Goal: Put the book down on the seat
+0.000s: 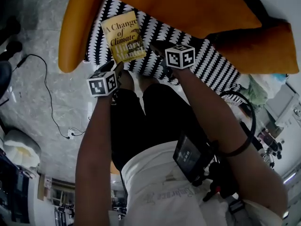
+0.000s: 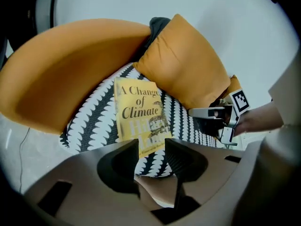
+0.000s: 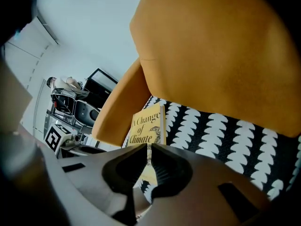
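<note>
A yellow paperback book (image 1: 123, 36), titled "A Change of Climate", lies cover up on the black-and-white patterned seat (image 1: 207, 60) of an orange armchair (image 1: 80, 27). It sits toward the seat's left side, close to the chair's curved orange wall, with its lower edge near the seat's front edge. The title is turned slightly askew to the person (image 1: 141, 121) standing at the front edge. An orange cushion (image 2: 183, 65) leans against the chair back, its lower corner just beyond the book's top right corner.

The left hand-held gripper (image 2: 151, 149) hangs over the front of the seat by the book's lower left corner. Its jaws stand moderately apart and press on nothing, and the book's bottom edge shows beyond the gap. The right hand-held gripper (image 3: 148, 149) is poised near the book's lower right corner. Its jaws are drawn almost together, leaving only a pale sliver between them, and the book's cover shows past them, not clamped. Each tool's marker cube, left (image 1: 102, 84) and right (image 1: 180, 55), faces up in the head view. A black cable (image 1: 47, 93) trails across the grey marbled floor (image 1: 28, 55) to the left of the chair.
</note>
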Action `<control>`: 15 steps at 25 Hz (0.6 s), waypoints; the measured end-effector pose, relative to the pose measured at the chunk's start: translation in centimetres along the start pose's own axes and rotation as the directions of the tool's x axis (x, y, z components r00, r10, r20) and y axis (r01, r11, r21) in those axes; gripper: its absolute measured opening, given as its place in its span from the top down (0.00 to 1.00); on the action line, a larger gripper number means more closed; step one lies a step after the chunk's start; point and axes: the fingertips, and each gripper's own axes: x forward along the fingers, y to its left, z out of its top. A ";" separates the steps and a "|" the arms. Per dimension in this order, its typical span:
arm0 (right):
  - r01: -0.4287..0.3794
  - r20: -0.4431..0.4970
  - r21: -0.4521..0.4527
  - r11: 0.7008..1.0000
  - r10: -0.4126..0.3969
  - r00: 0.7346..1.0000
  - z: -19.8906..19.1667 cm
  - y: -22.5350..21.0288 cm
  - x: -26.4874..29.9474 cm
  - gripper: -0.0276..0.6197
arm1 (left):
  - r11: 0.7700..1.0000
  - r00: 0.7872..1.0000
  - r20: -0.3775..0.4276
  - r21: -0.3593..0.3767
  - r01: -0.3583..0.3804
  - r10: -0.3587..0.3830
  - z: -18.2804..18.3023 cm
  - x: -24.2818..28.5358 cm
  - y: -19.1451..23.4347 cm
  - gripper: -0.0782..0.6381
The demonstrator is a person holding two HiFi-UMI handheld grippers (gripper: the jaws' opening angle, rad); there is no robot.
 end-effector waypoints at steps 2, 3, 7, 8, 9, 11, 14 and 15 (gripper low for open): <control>-0.014 0.004 -0.004 1.000 0.014 1.000 0.1 1.1 -0.9 0.90 | 1.000 1.000 0.015 0.020 0.013 -0.013 0.4 -1.0 -1.4 0.65; -0.021 0.005 -0.006 1.000 0.021 1.000 0.2 1.7 -1.5 0.90 | 1.000 1.000 0.018 0.028 0.014 -0.015 0.5 -1.7 -2.0 0.66; -0.064 0.027 -0.044 0.997 0.065 0.998 1.5 3.6 -3.1 0.91 | 0.998 0.999 0.040 0.056 0.020 -0.022 1.8 -3.8 -3.5 0.69; -0.079 0.034 -0.058 0.995 0.081 0.996 2.0 4.0 -3.3 0.91 | 0.998 0.998 0.048 0.063 0.025 -0.028 2.3 -4.2 -3.6 0.69; -0.090 0.034 -0.065 0.994 0.092 0.995 2.1 4.4 -3.7 0.92 | 0.997 0.998 0.051 0.067 0.030 -0.034 2.2 -4.8 -3.9 0.69; -0.099 0.029 -0.067 0.993 0.101 0.994 1.6 5.2 -5.1 0.92 | 0.996 0.998 0.047 0.079 0.030 -0.034 1.4 -6.2 -4.7 0.72; -0.095 0.039 -0.082 0.992 0.098 0.994 1.9 6.2 -7.1 0.93 | 0.993 0.997 0.076 0.120 -0.002 -0.007 1.4 -8.7 -5.3 0.82; -0.093 0.046 -0.089 0.992 0.097 0.994 2.2 6.6 -7.6 0.93 | 0.991 0.996 0.088 0.134 -0.009 -0.002 1.5 -9.5 -5.5 0.83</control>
